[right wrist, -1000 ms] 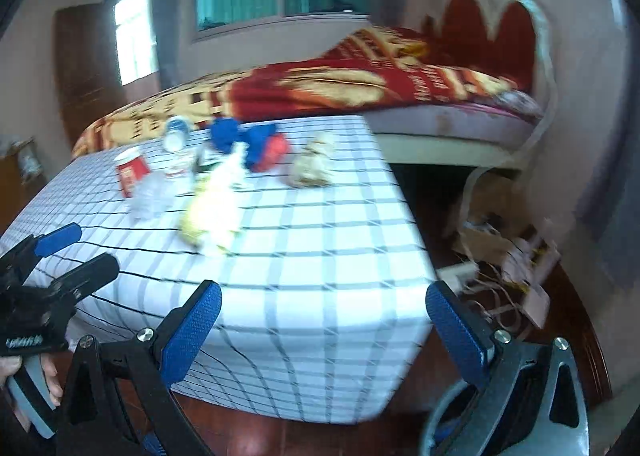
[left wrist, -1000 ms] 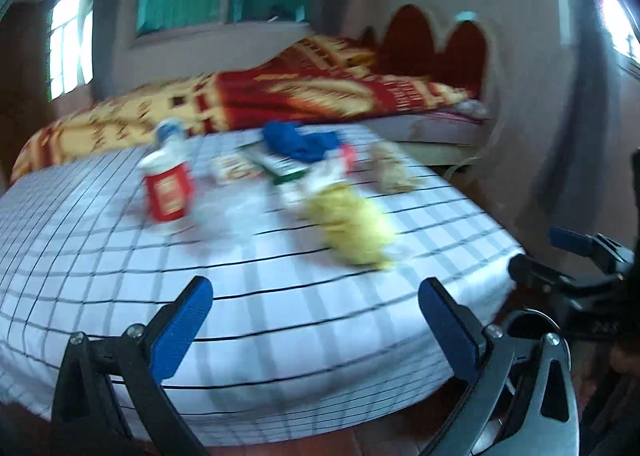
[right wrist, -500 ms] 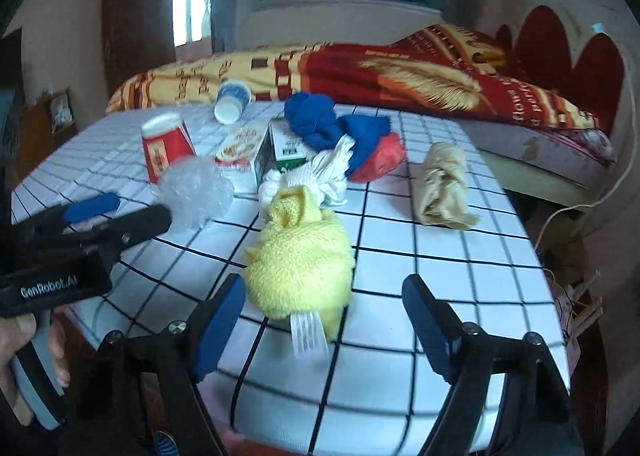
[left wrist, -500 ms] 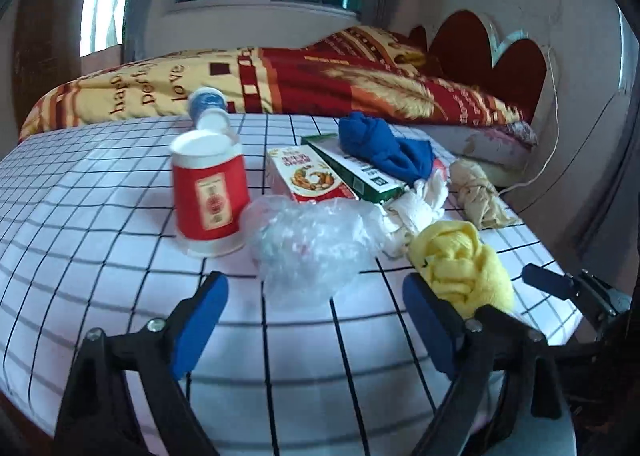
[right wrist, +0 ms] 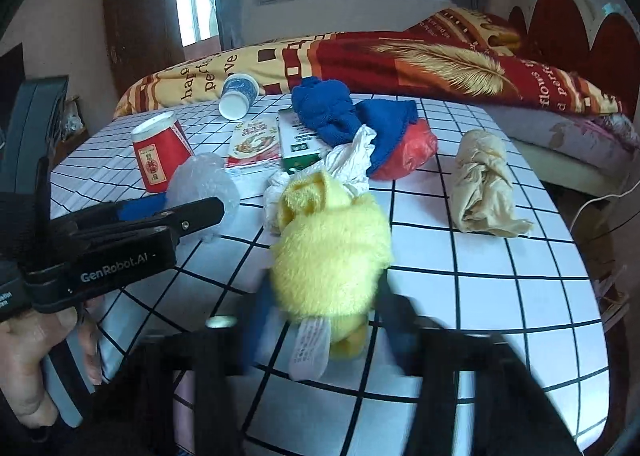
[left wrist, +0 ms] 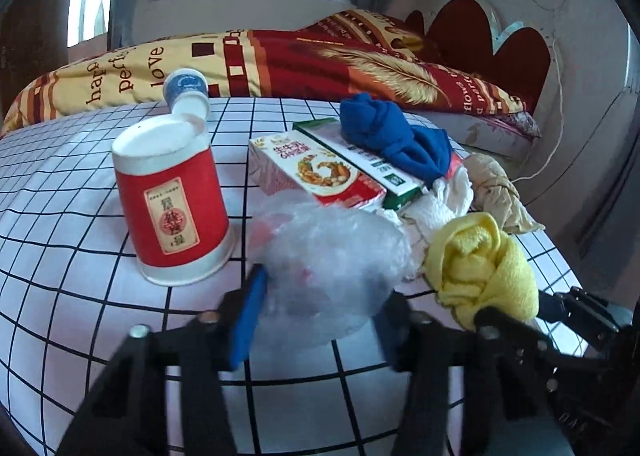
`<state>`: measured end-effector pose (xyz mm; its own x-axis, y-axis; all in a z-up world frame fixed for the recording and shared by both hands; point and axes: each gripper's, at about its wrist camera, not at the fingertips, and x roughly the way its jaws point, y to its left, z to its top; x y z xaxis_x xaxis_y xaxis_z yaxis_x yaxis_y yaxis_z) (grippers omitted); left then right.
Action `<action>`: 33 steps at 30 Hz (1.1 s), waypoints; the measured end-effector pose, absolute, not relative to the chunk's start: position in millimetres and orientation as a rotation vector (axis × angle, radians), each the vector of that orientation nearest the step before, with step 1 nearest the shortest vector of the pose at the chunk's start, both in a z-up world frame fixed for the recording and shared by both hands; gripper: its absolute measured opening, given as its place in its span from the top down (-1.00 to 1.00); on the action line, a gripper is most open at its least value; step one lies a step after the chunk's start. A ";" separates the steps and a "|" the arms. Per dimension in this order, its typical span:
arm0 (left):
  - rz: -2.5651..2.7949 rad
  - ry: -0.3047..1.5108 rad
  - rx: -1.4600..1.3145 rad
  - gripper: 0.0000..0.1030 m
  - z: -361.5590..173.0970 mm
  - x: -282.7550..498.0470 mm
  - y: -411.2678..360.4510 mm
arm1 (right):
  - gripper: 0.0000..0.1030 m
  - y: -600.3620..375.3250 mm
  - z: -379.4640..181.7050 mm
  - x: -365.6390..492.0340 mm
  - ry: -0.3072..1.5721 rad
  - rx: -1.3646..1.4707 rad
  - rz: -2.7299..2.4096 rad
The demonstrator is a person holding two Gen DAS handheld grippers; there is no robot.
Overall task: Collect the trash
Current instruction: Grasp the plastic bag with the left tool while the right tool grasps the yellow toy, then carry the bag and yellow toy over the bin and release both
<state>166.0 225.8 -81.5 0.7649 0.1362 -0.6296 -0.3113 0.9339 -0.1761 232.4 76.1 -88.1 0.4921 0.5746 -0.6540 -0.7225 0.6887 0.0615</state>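
Table, contents: upturned paper cup at left; second cup lying on its side behind it. Plastic bag just right of the upturned cup, at the near edge. Two cartons side by side behind the bag; a cloth on the right-hand carton. Towel right of the bag, crumpled tissue between towel and cartons. Crumpled paper far right, apart. Bed behind the table.

Crumpled clear plastic bag on checkered table, beside upturned red cup.
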 end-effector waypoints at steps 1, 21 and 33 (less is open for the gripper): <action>0.244 0.654 -0.278 0.22 -81.1 164.9 225.9 | 0.28 74.7 -86.8 230.1 0.689 -0.236 0.795; 0.105 0.587 -0.182 0.31 -48.0 105.8 138.4 | 0.35 -32.8 -52.0 178.8 0.535 -0.181 0.653; -0.007 0.563 -0.109 0.31 -43.1 102.8 69.9 | 0.35 -126.5 -34.1 144.3 0.455 -0.186 0.502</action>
